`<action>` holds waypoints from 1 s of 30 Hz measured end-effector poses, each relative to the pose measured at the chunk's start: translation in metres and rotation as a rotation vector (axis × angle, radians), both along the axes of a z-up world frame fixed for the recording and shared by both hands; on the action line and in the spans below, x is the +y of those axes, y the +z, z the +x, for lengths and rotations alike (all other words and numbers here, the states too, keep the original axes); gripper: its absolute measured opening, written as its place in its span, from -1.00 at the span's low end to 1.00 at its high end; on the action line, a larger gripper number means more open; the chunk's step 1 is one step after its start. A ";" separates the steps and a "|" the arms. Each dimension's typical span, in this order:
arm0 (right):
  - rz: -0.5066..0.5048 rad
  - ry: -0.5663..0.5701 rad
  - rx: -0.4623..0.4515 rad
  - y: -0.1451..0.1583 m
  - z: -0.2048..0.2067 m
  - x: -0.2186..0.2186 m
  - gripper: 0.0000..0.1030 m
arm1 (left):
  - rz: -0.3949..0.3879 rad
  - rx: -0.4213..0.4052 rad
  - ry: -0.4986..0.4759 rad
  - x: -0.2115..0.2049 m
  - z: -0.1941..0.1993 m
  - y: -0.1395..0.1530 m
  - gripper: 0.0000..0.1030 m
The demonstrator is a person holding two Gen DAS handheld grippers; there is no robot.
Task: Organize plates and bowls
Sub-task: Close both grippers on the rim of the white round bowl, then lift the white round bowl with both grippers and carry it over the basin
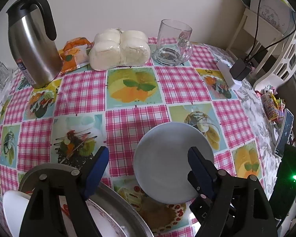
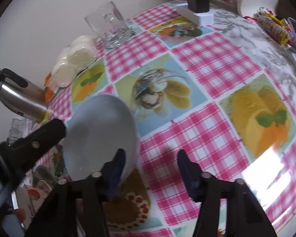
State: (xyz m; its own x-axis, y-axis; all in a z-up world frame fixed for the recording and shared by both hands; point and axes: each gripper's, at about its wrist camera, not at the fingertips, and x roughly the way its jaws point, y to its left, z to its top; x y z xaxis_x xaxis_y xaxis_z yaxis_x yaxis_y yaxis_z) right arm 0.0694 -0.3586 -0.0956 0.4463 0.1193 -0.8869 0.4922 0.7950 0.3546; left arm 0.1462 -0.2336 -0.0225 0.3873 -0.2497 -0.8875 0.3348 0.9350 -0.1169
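A grey plate (image 1: 167,162) lies flat on the pink checked tablecloth (image 1: 128,122). My left gripper (image 1: 148,169) is open above it, its right finger (image 1: 199,169) over the plate's right part. At the lower left a metal tray (image 1: 116,201) holds a white bowl (image 1: 13,207) and a patterned dish (image 1: 100,217). In the right wrist view the grey plate (image 2: 100,130) lies left of my open, empty right gripper (image 2: 151,167), whose left finger (image 2: 116,169) overlaps the plate's near edge. The left gripper's black finger (image 2: 39,138) reaches in from the left.
At the back stand a steel thermos jug (image 1: 33,45), an orange snack packet (image 1: 75,53), wrapped white buns (image 1: 120,49) and a glass mug (image 1: 173,43). A white power strip with a black adapter (image 1: 234,73), sweets (image 1: 272,106) and a phone (image 1: 284,134) lie at the right edge.
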 end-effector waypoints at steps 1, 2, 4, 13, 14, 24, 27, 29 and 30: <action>0.012 0.001 -0.008 0.000 0.000 0.000 -0.26 | 0.001 0.001 0.000 0.000 0.000 0.000 0.60; 0.026 -0.001 -0.014 0.000 0.000 0.000 -0.32 | 0.002 0.001 -0.001 0.000 0.000 -0.001 0.59; 0.023 -0.006 -0.023 0.001 -0.001 -0.001 -0.52 | 0.006 0.003 -0.006 -0.001 0.000 -0.001 0.46; 0.053 -0.043 -0.019 -0.003 -0.007 -0.016 -0.72 | 0.016 0.041 -0.025 -0.006 -0.001 -0.012 0.14; 0.055 -0.045 -0.016 -0.004 -0.009 -0.017 -0.72 | 0.018 0.045 -0.029 -0.007 -0.001 -0.014 0.08; 0.057 -0.050 -0.008 -0.005 -0.009 -0.018 -0.72 | 0.023 0.078 -0.063 -0.017 -0.007 -0.030 -0.48; 0.072 -0.047 -0.006 -0.006 -0.010 -0.017 -0.80 | 0.000 0.079 -0.048 -0.013 -0.005 -0.030 -0.64; 0.074 -0.053 -0.005 -0.005 -0.010 -0.017 -0.83 | -0.020 0.084 -0.043 -0.012 -0.004 -0.029 -0.66; 0.067 -0.053 -0.005 -0.004 -0.011 -0.017 -0.83 | -0.026 0.085 -0.041 -0.011 -0.004 -0.028 -0.66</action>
State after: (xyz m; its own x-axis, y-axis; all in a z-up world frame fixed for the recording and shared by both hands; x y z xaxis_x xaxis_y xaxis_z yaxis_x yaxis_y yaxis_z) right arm 0.0588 -0.3759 -0.0995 0.4582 0.1546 -0.8753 0.5309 0.7422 0.4090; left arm 0.1423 -0.2447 -0.0505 0.2995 -0.2872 -0.9098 0.3609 0.9169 -0.1707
